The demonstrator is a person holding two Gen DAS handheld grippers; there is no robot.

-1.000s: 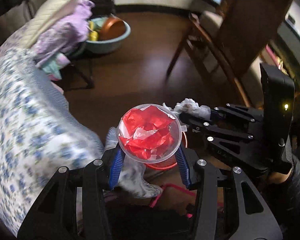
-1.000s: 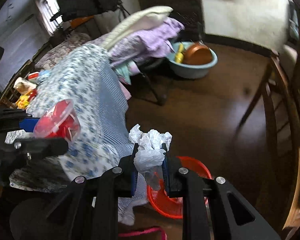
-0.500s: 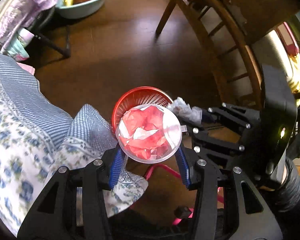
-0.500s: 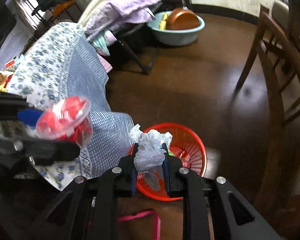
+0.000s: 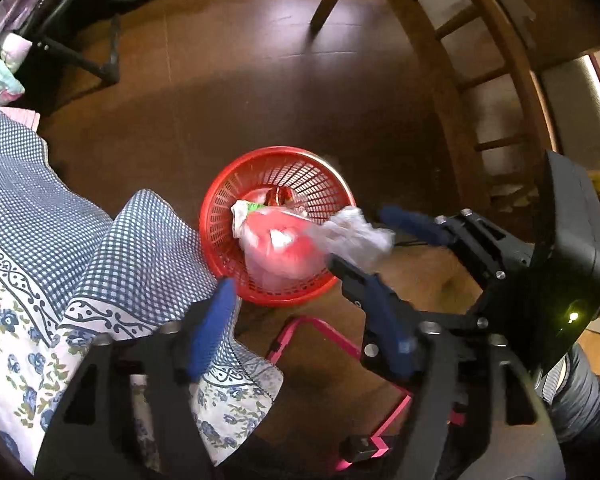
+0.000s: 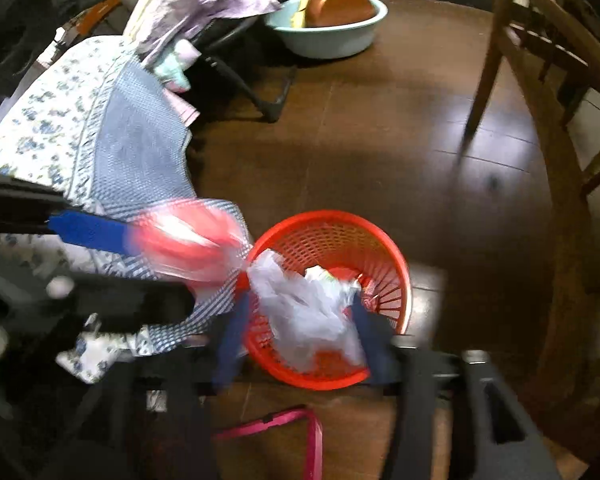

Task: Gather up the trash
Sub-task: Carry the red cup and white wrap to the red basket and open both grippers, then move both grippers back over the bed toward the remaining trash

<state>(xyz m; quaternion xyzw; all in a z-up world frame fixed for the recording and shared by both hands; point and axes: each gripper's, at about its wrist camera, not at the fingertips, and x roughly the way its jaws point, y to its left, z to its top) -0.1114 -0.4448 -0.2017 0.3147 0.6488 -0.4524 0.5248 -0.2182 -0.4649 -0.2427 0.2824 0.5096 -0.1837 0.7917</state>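
A red mesh basket (image 5: 220, 208) (image 6: 388, 256) stands on the dark wood floor with some trash in it. The clear cup of red scraps (image 5: 280, 248) (image 6: 188, 240) is blurred, loose in the air over the basket, ahead of my open left gripper (image 5: 308, 320). The crumpled white plastic bag (image 6: 304, 312) (image 5: 352, 236) hangs loose between the spread fingers of my right gripper (image 6: 300, 344), just above the basket rim. Both grippers are open.
A table with a blue-and-white floral cloth (image 5: 40, 240) (image 6: 80, 128) is on the left. A wooden chair (image 5: 460, 80) (image 6: 560, 120) stands on the right. A teal basin (image 6: 332, 28) sits further back. A pink frame (image 5: 320, 340) lies on the floor near the basket.
Both grippers have opened. The cup has left the left gripper and is dropping toward the basket. The bag has come loose from the right gripper's fingers. Both views now look more steeply down.
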